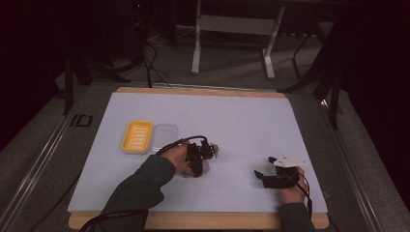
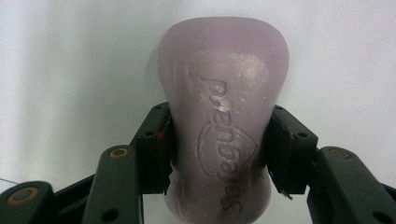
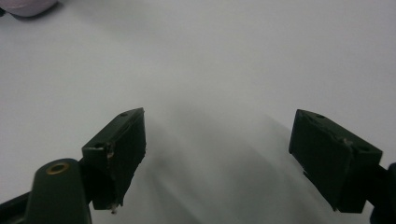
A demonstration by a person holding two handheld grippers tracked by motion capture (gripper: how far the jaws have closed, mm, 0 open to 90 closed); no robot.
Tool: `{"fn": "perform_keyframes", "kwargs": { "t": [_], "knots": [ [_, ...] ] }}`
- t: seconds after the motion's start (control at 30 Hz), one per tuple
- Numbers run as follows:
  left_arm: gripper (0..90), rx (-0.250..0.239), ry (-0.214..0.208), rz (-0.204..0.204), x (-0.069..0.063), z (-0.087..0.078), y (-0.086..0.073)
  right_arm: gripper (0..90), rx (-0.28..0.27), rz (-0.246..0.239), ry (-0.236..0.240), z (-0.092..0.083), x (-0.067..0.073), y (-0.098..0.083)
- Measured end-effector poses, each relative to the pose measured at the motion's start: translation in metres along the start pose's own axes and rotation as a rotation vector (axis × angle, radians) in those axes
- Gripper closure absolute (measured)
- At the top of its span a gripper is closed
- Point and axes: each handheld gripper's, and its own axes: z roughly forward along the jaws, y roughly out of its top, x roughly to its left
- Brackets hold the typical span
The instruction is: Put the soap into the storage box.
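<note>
A pale purple soap bar [image 2: 223, 93] with embossed lettering lies on the white mat [image 2: 56, 70]. My left gripper [image 2: 219, 154] is shut on it, one jaw pressing each long side. In the high view the left gripper [image 1: 209, 153] sits near the mat's middle with the soap bar [image 1: 215, 151] at its tip. To its left rest a yellow soap dish [image 1: 138, 137] and a clear lid [image 1: 165, 133]. Near the front right, my right gripper [image 1: 264, 166] stands open. In its own view the right gripper [image 3: 217, 158] holds nothing, and an edge of the soap bar [image 3: 25, 5] shows at top left.
The white mat [image 1: 232, 116] covers a wooden table [image 1: 203, 221]. Dark floor, cables and a metal frame [image 1: 232, 29] lie beyond the far edge. Bare mat stretches across the back and between the two grippers.
</note>
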Motion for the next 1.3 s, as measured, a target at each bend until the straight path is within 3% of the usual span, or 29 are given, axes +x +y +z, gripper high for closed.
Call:
{"fn": "perform_keyframes", "kwargs": {
  "t": [0.5,0.9,1.3],
  "knots": [
    [49.9,-0.008,-0.011,-0.034,0.002,0.000,0.000,18.4,0.003,-0.004,0.001,0.000,0.000,0.000],
    [49.9,-0.004,-0.002,-0.063,0.010,-0.002,-0.006,18.4,0.001,-0.003,0.001,0.000,0.000,0.000],
    [49.9,-0.021,0.005,-0.130,0.021,-0.006,-0.016,18.4,-0.001,-0.003,0.000,0.000,0.000,0.000]
  ]
}}
